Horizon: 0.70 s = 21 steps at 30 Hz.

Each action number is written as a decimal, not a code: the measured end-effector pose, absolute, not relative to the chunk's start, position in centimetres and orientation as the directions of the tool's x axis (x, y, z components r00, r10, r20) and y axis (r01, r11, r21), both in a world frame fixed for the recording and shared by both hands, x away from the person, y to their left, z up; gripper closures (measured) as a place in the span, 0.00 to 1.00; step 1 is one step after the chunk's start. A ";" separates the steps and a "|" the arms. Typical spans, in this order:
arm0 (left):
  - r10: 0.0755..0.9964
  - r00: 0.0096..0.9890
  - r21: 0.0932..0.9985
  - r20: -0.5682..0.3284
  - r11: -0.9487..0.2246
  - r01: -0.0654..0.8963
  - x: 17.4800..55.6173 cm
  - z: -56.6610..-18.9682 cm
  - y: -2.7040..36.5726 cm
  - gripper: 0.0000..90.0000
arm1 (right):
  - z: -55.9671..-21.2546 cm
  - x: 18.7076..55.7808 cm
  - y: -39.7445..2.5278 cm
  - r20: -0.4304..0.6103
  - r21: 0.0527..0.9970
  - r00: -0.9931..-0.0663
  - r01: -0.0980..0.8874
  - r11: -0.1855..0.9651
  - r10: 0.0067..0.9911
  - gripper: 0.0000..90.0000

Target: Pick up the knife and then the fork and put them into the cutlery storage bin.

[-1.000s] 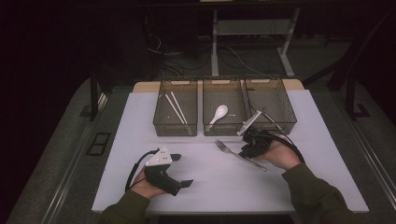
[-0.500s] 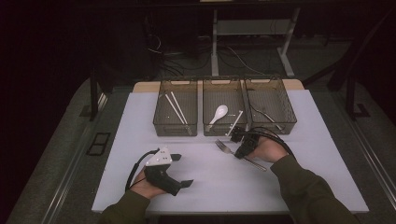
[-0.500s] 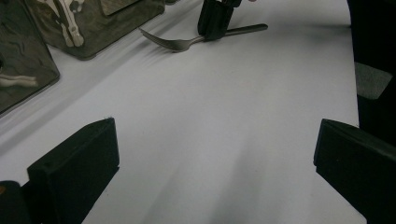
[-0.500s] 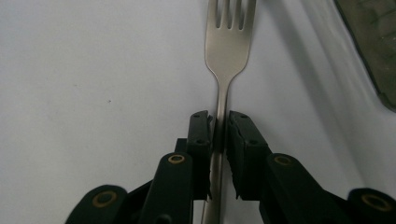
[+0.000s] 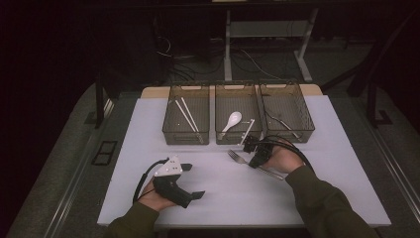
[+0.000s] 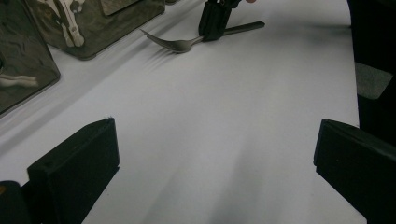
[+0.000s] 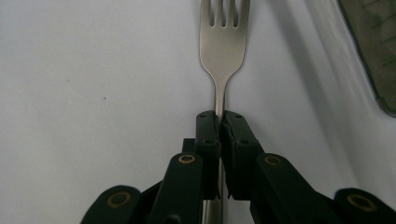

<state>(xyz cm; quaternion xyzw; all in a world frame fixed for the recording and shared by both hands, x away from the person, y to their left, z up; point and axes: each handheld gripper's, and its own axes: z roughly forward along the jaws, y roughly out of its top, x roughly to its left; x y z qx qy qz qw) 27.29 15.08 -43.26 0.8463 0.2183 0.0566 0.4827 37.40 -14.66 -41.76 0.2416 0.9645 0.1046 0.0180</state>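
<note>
Steel fork flat, tines away from pinching right hand-held gripper.

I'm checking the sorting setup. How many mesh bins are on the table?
3, in a row at the table's far edge: the left bin, the middle bin, and the right bin. None look hidden.
</note>
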 end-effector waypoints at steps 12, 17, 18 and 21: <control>0.428 0.896 0.842 -0.116 -0.436 0.317 27.3 -43.3 15.0 0.00 | -39.4 36.3 -19.0 0.091 0.460 -0.849 0.499 0.734 0.520 0.95; 0.431 0.895 0.843 -0.118 -0.432 0.320 27.3 -43.3 15.1 0.00 | -38.7 35.5 -21.5 0.118 0.568 -0.821 0.517 0.640 0.559 0.95; 0.431 0.895 0.843 -0.118 -0.432 0.319 27.3 -43.3 15.1 0.00 | -38.6 35.5 -21.9 0.122 0.585 -0.818 0.517 0.625 0.562 0.95; 0.428 0.896 0.842 -0.114 -0.437 0.316 27.3 -43.3 15.1 0.00 | -38.2 35.2 -23.5 0.141 0.636 -0.801 0.523 0.567 0.582 0.95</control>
